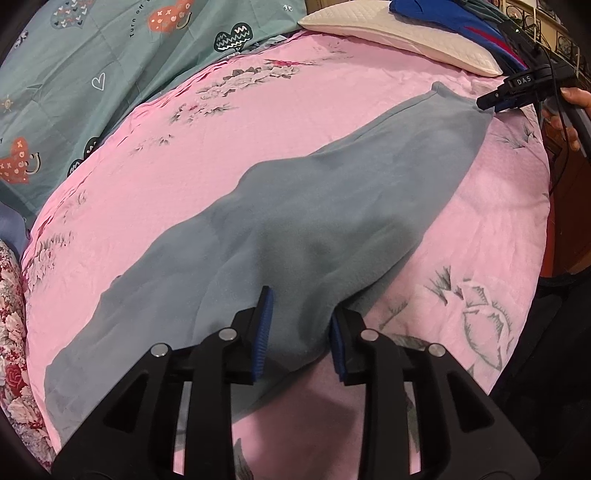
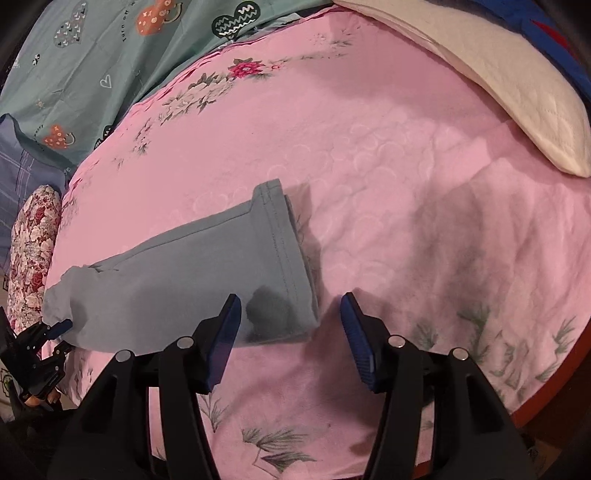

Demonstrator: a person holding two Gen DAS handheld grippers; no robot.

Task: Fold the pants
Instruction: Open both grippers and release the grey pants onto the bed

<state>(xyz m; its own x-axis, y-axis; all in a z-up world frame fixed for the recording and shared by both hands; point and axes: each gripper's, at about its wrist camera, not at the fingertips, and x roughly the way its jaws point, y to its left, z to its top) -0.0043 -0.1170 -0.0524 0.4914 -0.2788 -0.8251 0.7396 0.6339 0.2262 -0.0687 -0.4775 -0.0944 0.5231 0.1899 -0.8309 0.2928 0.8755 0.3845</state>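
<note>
Grey-blue pants (image 1: pixel 295 221) lie stretched across a pink floral bedspread (image 1: pixel 184 166). My left gripper (image 1: pixel 301 328) is open, its blue pads either side of the pants' near waist edge. In the right wrist view the pants' leg hem (image 2: pixel 280 258) lies just ahead of my right gripper (image 2: pixel 290 325), which is open with the hem corner between its pads. The right gripper also shows in the left wrist view (image 1: pixel 491 101) at the far leg end. The left gripper shows in the right wrist view (image 2: pixel 59 332) at the waist end.
A cream pillow (image 1: pixel 406 37) and blue clothing (image 1: pixel 443 14) lie at the bed's far end. A teal heart-print quilt (image 1: pixel 74 74) bounds the far left. A red floral cushion (image 2: pixel 33 251) lies at the left. The bed's edge (image 2: pixel 554 398) runs at the right.
</note>
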